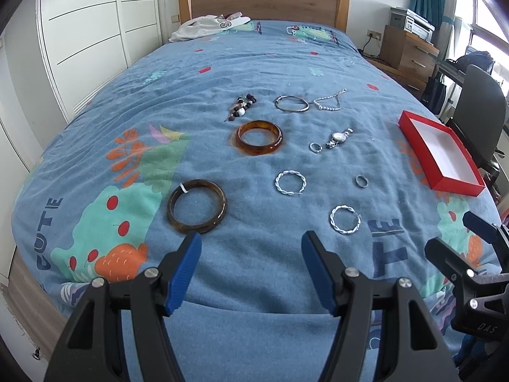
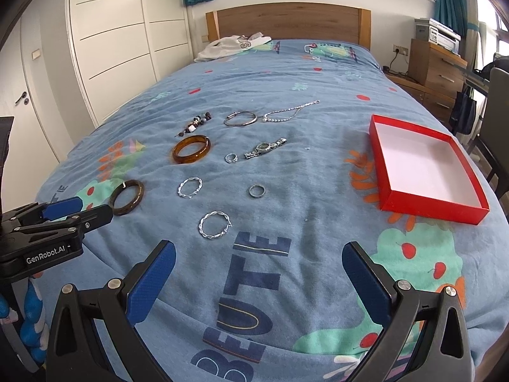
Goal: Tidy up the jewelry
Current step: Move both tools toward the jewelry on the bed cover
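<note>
Jewelry lies spread on a blue bedspread (image 1: pixel 222 73). A dark brown bangle (image 1: pixel 197 205) (image 2: pixel 126 197) is nearest my left gripper (image 1: pixel 251 240), which is open and empty above the bed's near edge. An amber bangle (image 1: pixel 259 137) (image 2: pixel 191 149), a bead piece (image 1: pixel 242 107), a thin silver bangle (image 1: pixel 291 103), a silver chain (image 1: pixel 329 102), a watch (image 1: pixel 338 137) (image 2: pixel 265 148), small rings (image 1: pixel 361 181) (image 2: pixel 256 191) and twisted silver hoops (image 1: pixel 345 219) (image 2: pixel 215 224) lie further in. An empty red box (image 1: pixel 442 152) (image 2: pixel 426 172) sits at the right. My right gripper (image 2: pixel 259 251) is open and empty.
White clothing (image 1: pixel 206 27) lies by the wooden headboard (image 1: pixel 264 1). White wardrobe doors (image 1: pixel 86 31) stand left. A wooden dresser (image 1: pixel 410 54) and a dark chair (image 1: pixel 480 108) stand right of the bed.
</note>
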`<move>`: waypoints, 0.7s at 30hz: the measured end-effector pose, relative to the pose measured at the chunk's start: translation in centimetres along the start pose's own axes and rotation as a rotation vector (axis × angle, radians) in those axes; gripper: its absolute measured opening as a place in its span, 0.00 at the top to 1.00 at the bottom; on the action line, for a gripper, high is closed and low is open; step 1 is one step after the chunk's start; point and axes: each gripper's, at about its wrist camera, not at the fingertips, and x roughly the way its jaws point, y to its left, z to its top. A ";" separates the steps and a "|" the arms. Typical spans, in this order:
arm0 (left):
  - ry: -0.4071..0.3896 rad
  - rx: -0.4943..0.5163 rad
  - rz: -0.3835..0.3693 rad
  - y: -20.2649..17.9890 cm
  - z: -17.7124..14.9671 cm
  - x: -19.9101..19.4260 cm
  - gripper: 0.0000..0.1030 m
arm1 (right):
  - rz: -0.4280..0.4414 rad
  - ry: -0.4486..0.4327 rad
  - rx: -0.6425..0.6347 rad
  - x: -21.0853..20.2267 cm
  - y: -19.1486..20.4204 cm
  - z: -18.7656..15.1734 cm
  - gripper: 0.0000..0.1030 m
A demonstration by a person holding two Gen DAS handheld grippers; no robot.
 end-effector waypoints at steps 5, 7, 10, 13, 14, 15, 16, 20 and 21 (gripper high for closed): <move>-0.003 0.007 0.000 -0.3 0.5 0.3 0.38 | 0.010 0.000 0.000 0.3 -0.2 0.2 0.01; -0.002 0.010 -0.005 -0.4 0.6 0.4 0.38 | 0.013 0.000 0.000 0.3 -0.2 0.2 0.01; -0.006 0.016 -0.011 -0.8 0.8 0.4 0.38 | 0.017 0.000 -0.003 0.5 -0.2 0.3 0.01; -0.017 0.022 -0.023 -1.2 1.1 0.4 0.38 | 0.017 0.000 -0.008 0.8 -0.3 0.4 0.01; -0.021 0.023 -0.027 -1.2 1.2 0.3 0.38 | 0.017 0.000 -0.009 0.9 -0.3 0.4 0.01; -0.025 0.025 -0.029 -1.3 1.3 0.3 0.38 | 0.017 0.000 -0.010 1.0 -0.4 0.5 0.01; -0.031 0.029 -0.030 -1.4 1.4 0.2 0.38 | 0.017 0.001 -0.011 1.1 -0.4 0.5 0.01; -0.039 0.038 -0.034 -1.8 1.7 0.3 0.38 | 0.016 0.000 -0.019 1.4 -0.5 0.7 0.01; -0.039 0.039 -0.034 -1.8 1.8 0.4 0.38 | 0.017 -0.001 -0.020 1.4 -0.5 0.7 0.01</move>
